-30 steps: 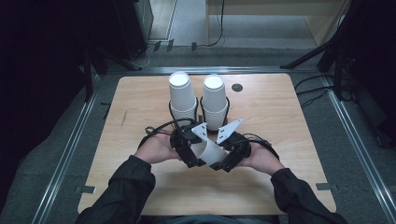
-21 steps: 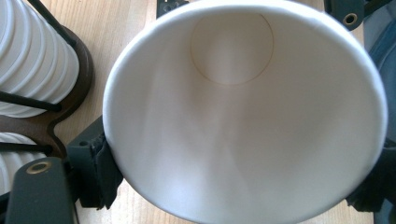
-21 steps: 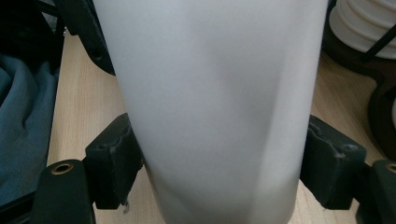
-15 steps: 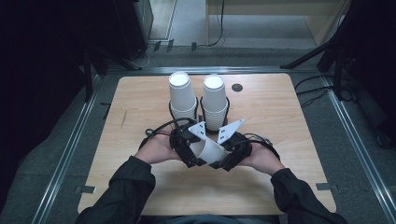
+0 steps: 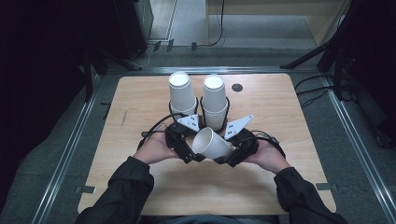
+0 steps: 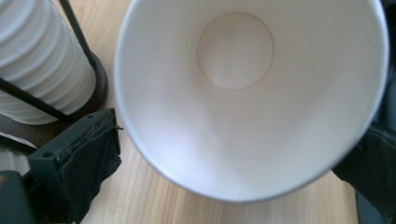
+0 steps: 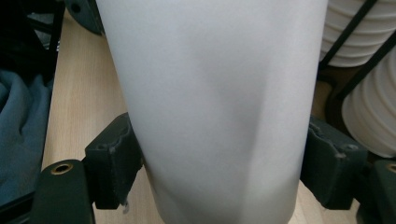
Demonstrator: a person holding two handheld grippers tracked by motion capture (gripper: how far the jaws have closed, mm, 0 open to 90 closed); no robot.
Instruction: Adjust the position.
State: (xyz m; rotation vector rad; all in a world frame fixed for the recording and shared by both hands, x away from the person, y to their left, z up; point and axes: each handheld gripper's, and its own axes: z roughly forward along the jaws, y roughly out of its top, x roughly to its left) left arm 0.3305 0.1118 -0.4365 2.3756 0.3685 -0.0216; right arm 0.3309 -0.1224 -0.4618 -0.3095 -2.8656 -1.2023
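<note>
A single white paper cup [image 5: 212,143] lies tilted between my two grippers above the table's front half. Its mouth faces my left gripper [image 5: 194,149]. In the left gripper view the cup's inside [image 6: 243,93] looms between the jaws. The left gripper's jaws have just been opening and stand wide, their pads [image 6: 88,163] off the rim. My right gripper [image 5: 229,156] has just closed on the cup's wall [image 7: 215,107], with a pad [image 7: 116,158] pressing on each side.
Two upside-down stacks of white cups [image 5: 181,93] [image 5: 215,100] stand in black wire holders just behind the grippers, close to them. The wooden table [image 5: 140,102] has a small dark round hole [image 5: 237,87] at the back right. Dark floor and metal rails surround it.
</note>
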